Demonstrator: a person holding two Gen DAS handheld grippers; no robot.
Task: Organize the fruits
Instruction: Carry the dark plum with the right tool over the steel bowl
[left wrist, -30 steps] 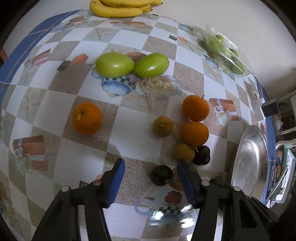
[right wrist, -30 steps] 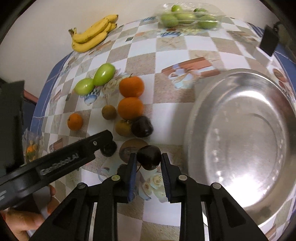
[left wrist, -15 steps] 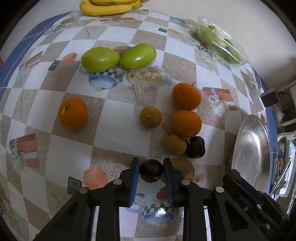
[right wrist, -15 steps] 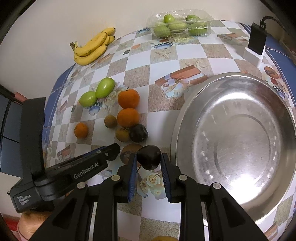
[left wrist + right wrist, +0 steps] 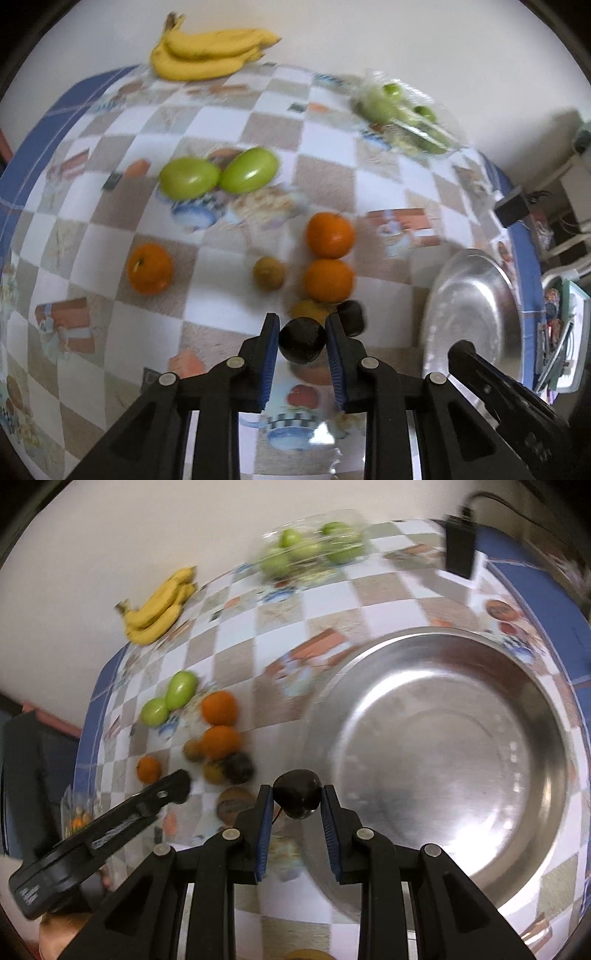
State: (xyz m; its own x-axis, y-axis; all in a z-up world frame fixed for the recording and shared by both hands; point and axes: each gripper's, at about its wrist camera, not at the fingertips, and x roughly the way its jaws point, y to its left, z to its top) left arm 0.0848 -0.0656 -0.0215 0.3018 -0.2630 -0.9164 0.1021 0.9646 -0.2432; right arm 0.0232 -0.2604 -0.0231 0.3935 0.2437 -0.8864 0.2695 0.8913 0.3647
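My left gripper is shut on a dark round fruit, held above the checked tablecloth. My right gripper is shut on another dark round fruit, at the left rim of the steel bowl. On the cloth lie three oranges, a brown fruit, a yellowish fruit, one more dark fruit and two green mangoes. The bowl shows at the right in the left wrist view.
A bunch of bananas lies at the far edge by the wall. A clear pack of green fruits sits at the far right. A black adapter stands beyond the bowl. The left gripper's body shows at lower left.
My left gripper closed on the dark fruit and lifted it off the cloth. My right gripper carried its dark fruit rightward to the bowl's rim.
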